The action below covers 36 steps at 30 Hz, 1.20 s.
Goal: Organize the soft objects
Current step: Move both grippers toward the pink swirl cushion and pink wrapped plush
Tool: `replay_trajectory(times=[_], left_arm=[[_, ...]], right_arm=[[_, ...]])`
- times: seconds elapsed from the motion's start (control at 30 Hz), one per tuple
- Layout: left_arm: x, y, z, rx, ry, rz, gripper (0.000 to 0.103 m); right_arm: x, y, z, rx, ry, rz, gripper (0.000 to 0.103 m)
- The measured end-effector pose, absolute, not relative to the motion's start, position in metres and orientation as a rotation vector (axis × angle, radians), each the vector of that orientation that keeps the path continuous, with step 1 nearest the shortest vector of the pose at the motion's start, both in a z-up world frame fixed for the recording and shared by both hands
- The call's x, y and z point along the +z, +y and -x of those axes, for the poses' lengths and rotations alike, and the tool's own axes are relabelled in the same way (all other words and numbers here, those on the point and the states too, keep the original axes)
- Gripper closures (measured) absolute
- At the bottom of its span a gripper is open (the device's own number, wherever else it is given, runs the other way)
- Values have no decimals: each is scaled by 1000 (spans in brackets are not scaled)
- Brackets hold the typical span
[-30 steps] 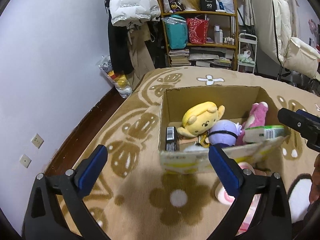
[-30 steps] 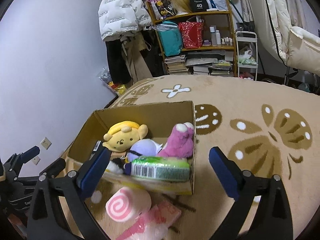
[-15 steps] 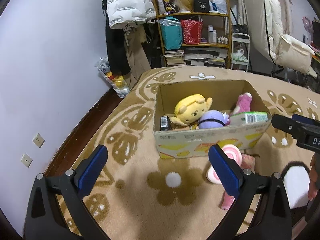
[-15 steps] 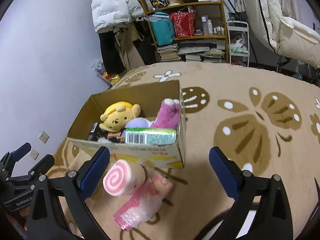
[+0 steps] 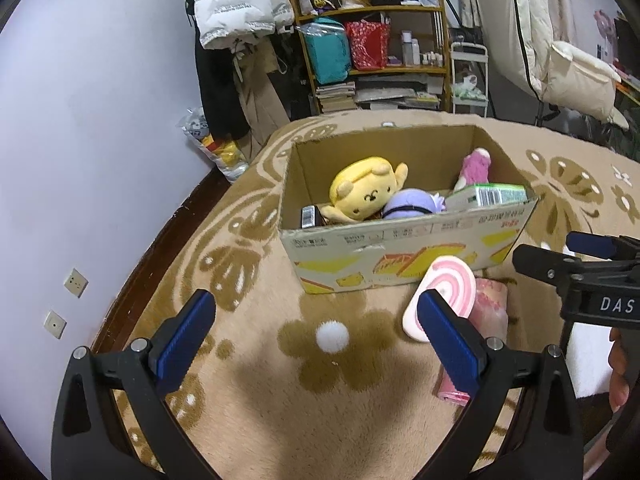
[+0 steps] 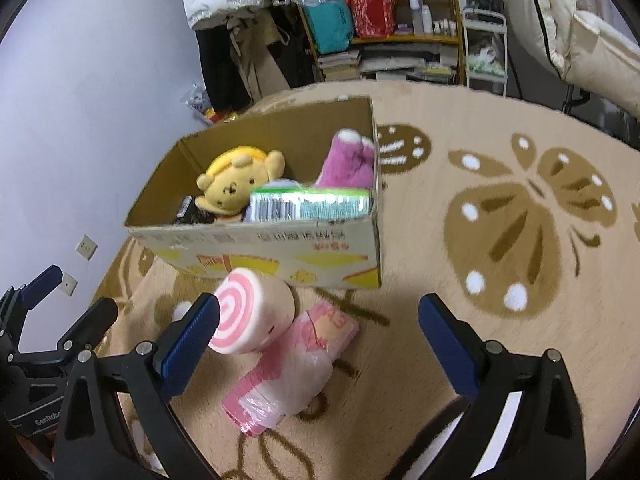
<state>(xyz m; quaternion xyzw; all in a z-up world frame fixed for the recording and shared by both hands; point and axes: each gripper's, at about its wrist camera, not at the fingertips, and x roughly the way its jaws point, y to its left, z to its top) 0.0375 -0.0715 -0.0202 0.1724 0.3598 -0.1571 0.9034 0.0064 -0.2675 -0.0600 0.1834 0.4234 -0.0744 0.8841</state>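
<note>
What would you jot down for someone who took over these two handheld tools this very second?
Left tool: open, empty, over the tan flower-patterned rug.
Right tool: open, empty, facing the loose items.
Done: yellow plush dog, purple round plush, pink furry plush and green barcoded packet lie in the open cardboard box.
Left: pink-and-white swirl roll cushion and pink plastic-wrapped soft pack lie on the rug in front of the box. Put both in.

Tan flower-patterned carpet (image 5: 256, 412), cardboard box (image 5: 400, 248) on it, pink swirl cushion (image 6: 250, 316) and wrapped pink pack (image 6: 292, 368) alongside
</note>
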Motion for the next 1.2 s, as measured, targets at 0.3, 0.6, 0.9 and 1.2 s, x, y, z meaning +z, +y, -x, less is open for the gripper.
replay_trajectory(times=[0.3,0.6,0.9,1.2], left_arm=[[-40,-82,-41,-357,786,-379,3],[-55,-96,-43,-412,826,-384,3],[-75,-120,-42,-480,863,-417,3],[-93,-132,-48,-510,902,-432,3]], right_arm=[[-83,-278,-15,-170,957,-455,0],[-99,-288,-20,-183,1012,-510,0],[-111,-291,-28,-177,1053,-552,0],[-126,-295,-37,-154,1105,-593,10]])
